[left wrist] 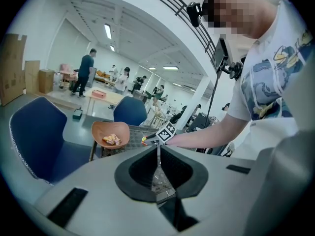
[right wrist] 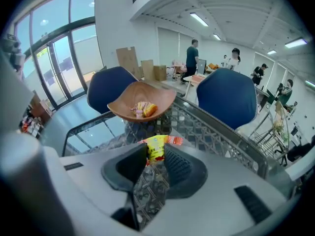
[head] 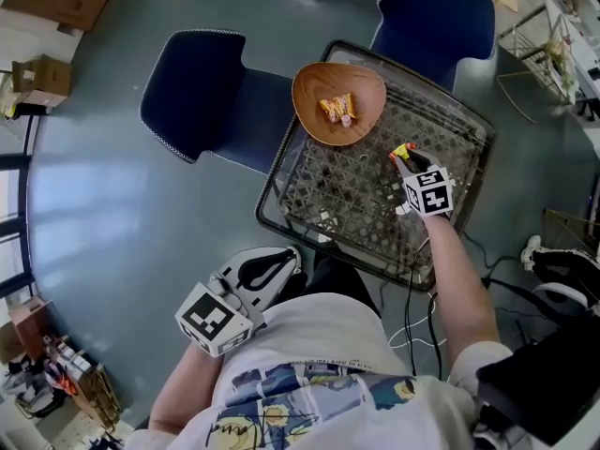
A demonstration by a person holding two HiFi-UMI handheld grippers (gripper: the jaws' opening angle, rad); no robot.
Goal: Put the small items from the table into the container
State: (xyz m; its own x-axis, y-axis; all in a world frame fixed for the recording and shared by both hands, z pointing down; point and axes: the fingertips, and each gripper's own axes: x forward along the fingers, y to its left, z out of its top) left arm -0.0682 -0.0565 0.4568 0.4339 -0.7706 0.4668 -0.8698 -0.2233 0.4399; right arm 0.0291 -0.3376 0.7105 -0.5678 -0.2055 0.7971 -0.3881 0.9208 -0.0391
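1. Two pads of my right tool are pinched narrowly on a small yellow packet. The head view shows this tool pointing steeply down over the surface.
2. Red print shows on the packet's yellow face, but it is too small and blurred for me to read, so I can make out no brand.
3. Its free end sticks out ahead of the pads towards the bowl, and an orange-red edge fans off to the right. I cannot tell how far it runs back between the pads, so its long axis is uncertain.
4. From overhead, the packet hangs above the woven-patterned surface, near the bowl but short of its rim.
5. My left tool has its pads pressed together with nothing between them. It sits low by my body, just off the near edge of the surface.
6. Each tool carries a marker cube with black-and-white squares and no letters.
7. Farther out, the wooden bowl stands at the far side of the surface with a few wrapped sweets in yellow, orange and pink inside.
8. Beyond the surface stand two blue chairs.
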